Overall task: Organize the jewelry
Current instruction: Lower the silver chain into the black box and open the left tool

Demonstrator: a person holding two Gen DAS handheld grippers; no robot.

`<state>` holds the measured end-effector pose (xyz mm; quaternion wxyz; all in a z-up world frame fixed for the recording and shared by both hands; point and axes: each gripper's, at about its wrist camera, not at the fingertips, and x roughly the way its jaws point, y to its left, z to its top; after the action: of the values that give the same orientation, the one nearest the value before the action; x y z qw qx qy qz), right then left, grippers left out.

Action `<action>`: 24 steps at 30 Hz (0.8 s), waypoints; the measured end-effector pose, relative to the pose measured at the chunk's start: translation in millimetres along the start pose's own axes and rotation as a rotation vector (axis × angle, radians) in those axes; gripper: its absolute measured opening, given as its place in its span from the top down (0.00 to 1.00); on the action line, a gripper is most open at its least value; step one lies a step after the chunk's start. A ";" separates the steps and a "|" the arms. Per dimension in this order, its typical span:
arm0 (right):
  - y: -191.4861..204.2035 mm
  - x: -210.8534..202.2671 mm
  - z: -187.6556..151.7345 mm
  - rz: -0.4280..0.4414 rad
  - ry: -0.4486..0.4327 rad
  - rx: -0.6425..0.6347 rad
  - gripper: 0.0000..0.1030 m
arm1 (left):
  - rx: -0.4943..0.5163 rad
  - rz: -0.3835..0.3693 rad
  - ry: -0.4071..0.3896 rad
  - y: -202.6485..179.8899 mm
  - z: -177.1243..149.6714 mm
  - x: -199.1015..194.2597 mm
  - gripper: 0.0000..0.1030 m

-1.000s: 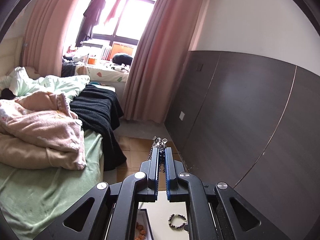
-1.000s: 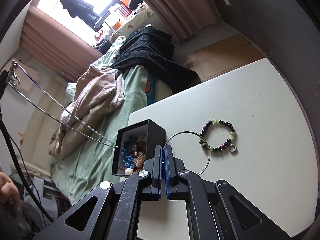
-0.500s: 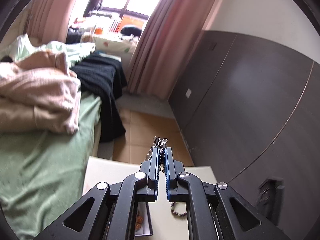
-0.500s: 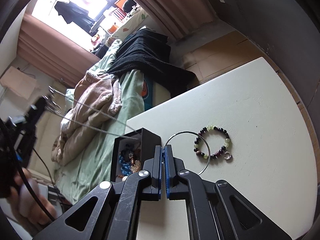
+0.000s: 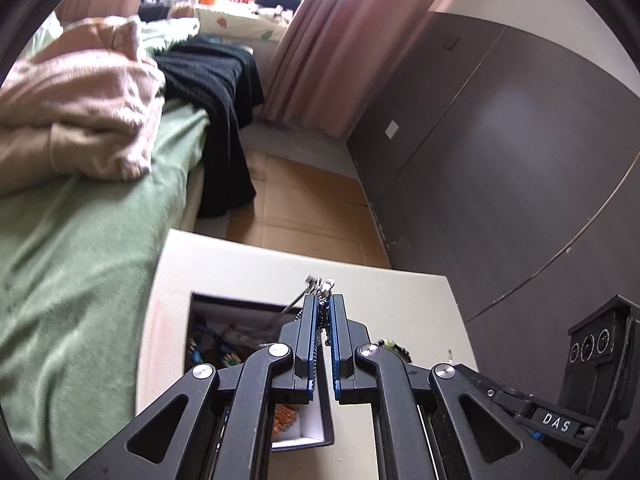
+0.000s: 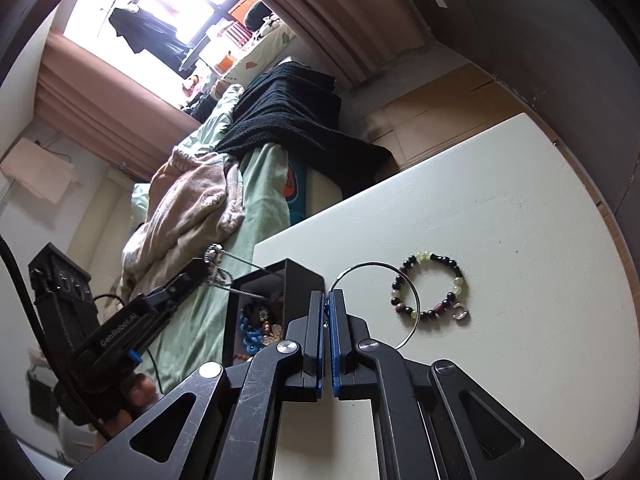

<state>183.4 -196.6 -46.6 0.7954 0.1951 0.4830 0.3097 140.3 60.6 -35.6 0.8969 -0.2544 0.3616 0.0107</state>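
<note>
My left gripper (image 5: 323, 298) is shut on a silver chain necklace (image 5: 318, 283) and hovers over an open black jewelry box (image 5: 240, 301) on the white table (image 5: 240, 264). In the right wrist view the left gripper (image 6: 202, 270) holds the chain (image 6: 240, 262) so that it droops into the box (image 6: 304, 280), which holds several beaded pieces. My right gripper (image 6: 328, 296) is shut, with the edge of a thin silver bangle (image 6: 416, 300) at its tips. A dark and green bead bracelet (image 6: 456, 270) lies on the table, overlapping the bangle.
A bed with a green sheet (image 5: 80, 260), a pink blanket and a black throw runs along the table's left. Dark wall panels (image 5: 500, 160) stand to the right, and flattened cardboard (image 5: 312, 216) covers the floor beyond the table. A hand (image 6: 136, 396) grips the left tool.
The left gripper has come down with the chain from high above to just over the box, and the chain's lower end now hangs inside it. The right gripper has barely moved.
</note>
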 end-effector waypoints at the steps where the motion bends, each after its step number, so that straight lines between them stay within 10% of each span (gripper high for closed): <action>1: 2.5 1.5 -0.9 0.007 0.001 -0.001 0.96 | -0.013 -0.012 0.009 2.2 0.0 0.9 0.95; 10: 33.1 14.8 -7.5 0.111 -0.010 -0.037 0.96 | -0.106 0.022 0.015 31.7 7.8 -19.8 0.92; 14: 47.2 25.7 -9.1 0.175 -0.009 -0.041 0.96 | -0.153 0.032 -0.022 47.3 8.8 -34.3 0.42; 20: 62.7 44.8 -9.1 0.295 -0.006 -0.008 0.93 | -0.189 0.050 -0.069 59.0 10.0 -50.0 0.26; 21: 66.8 48.9 -9.0 0.290 -0.004 -0.021 0.88 | -0.194 0.053 -0.065 60.4 9.0 -50.2 0.26; 23: 70.6 59.3 -9.5 0.246 0.020 -0.026 0.37 | -0.188 0.065 -0.062 61.3 8.2 -49.6 0.26; 24: 68.5 61.1 -11.4 0.212 0.013 -0.013 0.30 | -0.180 0.073 -0.061 60.8 7.7 -49.7 0.26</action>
<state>173.3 -104.6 -49.6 0.7563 0.2377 0.4629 0.3965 96.2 125.3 -25.6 0.8801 -0.3202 0.3405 0.0835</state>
